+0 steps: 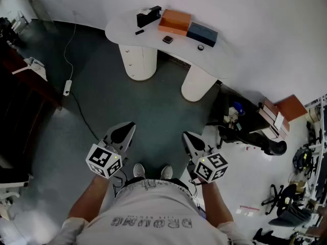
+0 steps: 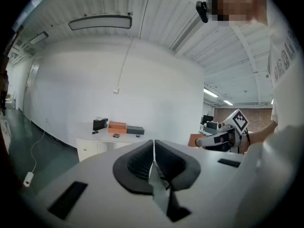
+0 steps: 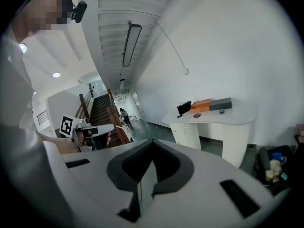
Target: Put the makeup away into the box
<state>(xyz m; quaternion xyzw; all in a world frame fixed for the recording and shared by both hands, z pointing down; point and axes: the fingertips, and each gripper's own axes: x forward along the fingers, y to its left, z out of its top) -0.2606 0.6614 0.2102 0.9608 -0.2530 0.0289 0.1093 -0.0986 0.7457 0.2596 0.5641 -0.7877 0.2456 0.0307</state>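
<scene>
Low before the person's waist: left gripper (image 1: 124, 131), white with black pads and a marker cube, jaws pressed flat together, nothing between them. Just to its right, level with it but not touching: right gripper (image 1: 190, 139), built the same, jaws likewise closed tight on nothing. Tilted slightly down toward dark green floor (image 1: 153, 101). Directly beneath and between the two: pair of white shoes (image 1: 152, 171).

Far ahead of both grippers, well out of reach: white curved table (image 1: 122, 28) on two ribbed round pedestals, set against a white wall. Along the far edge of its top, running from the left gripper's side to the right gripper's side: black open-fronted case (image 1: 148, 17), flat orange rectangular box (image 1: 174, 22), dark blue-grey rectangular box (image 1: 202, 33), close together in a row. Nearer the grippers than that row, loose on the tabletop and apart from one another: short black stick (image 1: 139, 32), small dark square compact (image 1: 167, 39), small round dark pot (image 1: 201, 47). Too small to make out further.

Out beyond the left gripper's side, on the floor: white cable (image 1: 67, 60) ending in a white plug block. Beyond the right gripper's side: dark clutter and stacked brown boxes (image 1: 278, 114).
</scene>
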